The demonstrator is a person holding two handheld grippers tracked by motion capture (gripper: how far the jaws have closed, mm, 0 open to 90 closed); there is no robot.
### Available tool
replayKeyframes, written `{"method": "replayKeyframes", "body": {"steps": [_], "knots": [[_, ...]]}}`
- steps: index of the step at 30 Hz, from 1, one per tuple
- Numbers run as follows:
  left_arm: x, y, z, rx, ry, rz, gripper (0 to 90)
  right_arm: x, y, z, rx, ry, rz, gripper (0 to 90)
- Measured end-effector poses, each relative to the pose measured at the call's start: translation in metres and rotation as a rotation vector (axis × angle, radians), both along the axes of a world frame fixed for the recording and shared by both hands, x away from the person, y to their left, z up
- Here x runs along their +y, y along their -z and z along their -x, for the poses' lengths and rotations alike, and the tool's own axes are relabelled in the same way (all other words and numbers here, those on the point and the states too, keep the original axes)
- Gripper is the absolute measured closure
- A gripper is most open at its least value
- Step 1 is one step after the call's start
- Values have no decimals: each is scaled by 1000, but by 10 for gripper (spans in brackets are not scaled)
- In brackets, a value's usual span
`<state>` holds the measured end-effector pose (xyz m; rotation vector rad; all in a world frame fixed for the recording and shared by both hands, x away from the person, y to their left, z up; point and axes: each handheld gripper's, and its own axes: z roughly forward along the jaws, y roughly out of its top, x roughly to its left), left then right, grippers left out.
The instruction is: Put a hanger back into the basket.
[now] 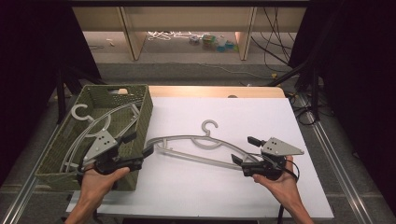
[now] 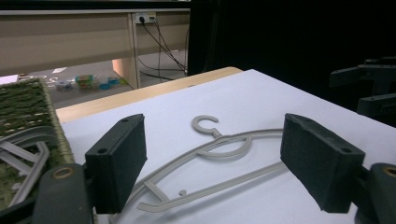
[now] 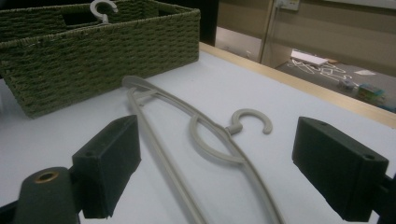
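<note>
A grey plastic hanger [image 1: 201, 147] lies flat on the white table top [image 1: 233, 191], hook pointing away from me. My left gripper [image 1: 138, 144] stands open at the hanger's left end, beside the near right corner of the green woven basket [image 1: 148, 112]. The left gripper view shows the hanger [image 2: 210, 154] lying ahead between the open jaws, untouched. My right gripper [image 1: 243, 149] is open at the hanger's right end. In the right gripper view the hanger [image 3: 210, 140] runs between the pads [image 3: 109, 158] without touching them. Other grey hangers [image 1: 88, 128] lie in the basket.
The basket [image 3: 93, 51] takes up the table's left side, and a hook [image 3: 103, 9] pokes above its rim. A wooden strip [image 1: 210, 91] borders the table's far edge. Beyond it are shelving legs, cables and small clutter on the floor [image 1: 210, 42].
</note>
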<state>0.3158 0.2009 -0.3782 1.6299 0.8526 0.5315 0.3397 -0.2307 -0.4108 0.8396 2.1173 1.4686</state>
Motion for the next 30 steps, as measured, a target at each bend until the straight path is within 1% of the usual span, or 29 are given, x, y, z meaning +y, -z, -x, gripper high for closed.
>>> {"method": "replayKeyframes", "body": {"steps": [1,2,3,4,5,6,7,8,9,10,11,12,13,14,16,17,19,20,21,22,23,24,25,26,27,28,29,30], "knots": [[-2,4,1,3,-5,9,204,0,0,0,-5,2,0,161],[-4,6,1,2,-1,5,181,1,0,0,-5,-2,-9,161],[-6,8,2,0,5,7,169,0,0,0,-8,-1,-7,161],[-7,10,3,-11,10,0,170,0,0,0,-5,1,-4,161],[-9,12,5,-17,10,1,170,0,0,-1,-28,3,0,161],[-10,14,6,-20,12,-6,169,0,0,0,-9,-4,-8,161],[-11,17,7,-19,14,-11,165,0,1,0,-11,2,-5,161],[-13,19,8,-16,14,-14,165,-1,0,0,-20,5,10,161],[-14,22,9,-15,14,-19,165,-1,1,0,-24,6,11,161],[-15,24,10,-16,15,-25,165,0,1,1,-8,11,4,161],[-17,26,11,-14,22,-18,165,0,2,0,1,3,0,161],[-18,27,13,-14,23,-20,165,-1,2,0,4,-2,-1,161],[-20,28,14,-21,29,-34,165,-1,2,0,2,2,2,161],[-21,29,15,-24,28,-35,165,-1,2,0,4,5,8,161],[-24,31,16,-34,47,-41,165,-1,3,-1,1,6,7,161],[-24,32,17,-30,48,-44,165,-1,3,-2,-2,8,7,161],[-25,33,18,-35,40,-41,165,-1,3,-3,6,0,7,161],[-26,35,18,-31,41,-35,165,-2,3,-4,-9,5,16,161],[-26,36,19,-29,43,-39,165,-1,4,-4,-10,11,14,161],[-26,36,20,-30,44,-44,165,-1,4,-5,0,1,5,161],[-26,37,21,-35,43,-40,165,-1,4,-7,-13,6,19,162],[-26,38,21,-38,43,-48,166,-1,4,-8,2,5,30,161],[-26,40,21,-37,48,-42,166,-1,4,-11,2,5,36,160],[-26,40,21,-33,44,-51,166,0,4,-13,3,7,45,159],[-26,40,21,-36,45,-57,166,0,5,-17,2,1,65,159],[-26,42,21,-33,45,-50,166,0,5,-20,25,-7,78,159],[-27,42,21,-30,46,-46,166,-1,5,-24,33,-8,92,160],[-26,42,21,-30,45,-55,166,-1,6,-27,34,-7,101,160]]}}
